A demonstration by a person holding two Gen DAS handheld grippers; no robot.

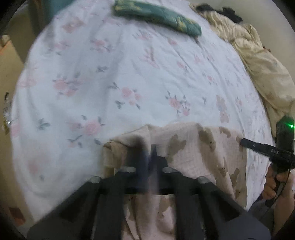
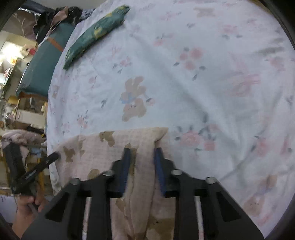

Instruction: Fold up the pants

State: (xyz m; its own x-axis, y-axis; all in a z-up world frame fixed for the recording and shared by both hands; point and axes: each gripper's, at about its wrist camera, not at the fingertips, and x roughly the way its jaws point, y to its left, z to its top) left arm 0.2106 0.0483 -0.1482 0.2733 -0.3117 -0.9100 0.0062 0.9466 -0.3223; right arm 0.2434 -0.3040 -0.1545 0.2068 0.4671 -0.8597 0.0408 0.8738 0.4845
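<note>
Pants (image 1: 193,153) in pale pink with brown bear shapes lie at the near edge of your floral bedsheet (image 1: 114,73), their far edge running straight across the sheet, left to right.

Your left gripper (image 1: 147,153) sits over the left part of that far edge. Its view is motion-blurred, but the two dark fingers look pressed close together with pink cloth bunched around them; whether they truly pinch the fabric, you cannot tell for sure.

Your right gripper (image 2: 142,157) is at the right corner of the same edge. Its blue-padded fingers (image 2: 126,162) stand apart, with a raised ridge of the pants (image 2: 110,147) running between them. The pads flank that ridge without clearly squeezing it.

From the left camera, your right gripper (image 1: 245,143) shows at the right edge of the garment, its black finger tip touching the cloth, with your right hand (image 1: 272,184) on the handle. From the right camera, your left gripper (image 2: 53,157) reaches the left edge of the pants, your left hand (image 2: 27,206) below it.

Far across the bed lies a folded green garment with yellow print (image 1: 156,14), well apart from the pants. A cream quilt (image 1: 258,61) is heaped along the right side.
</note>
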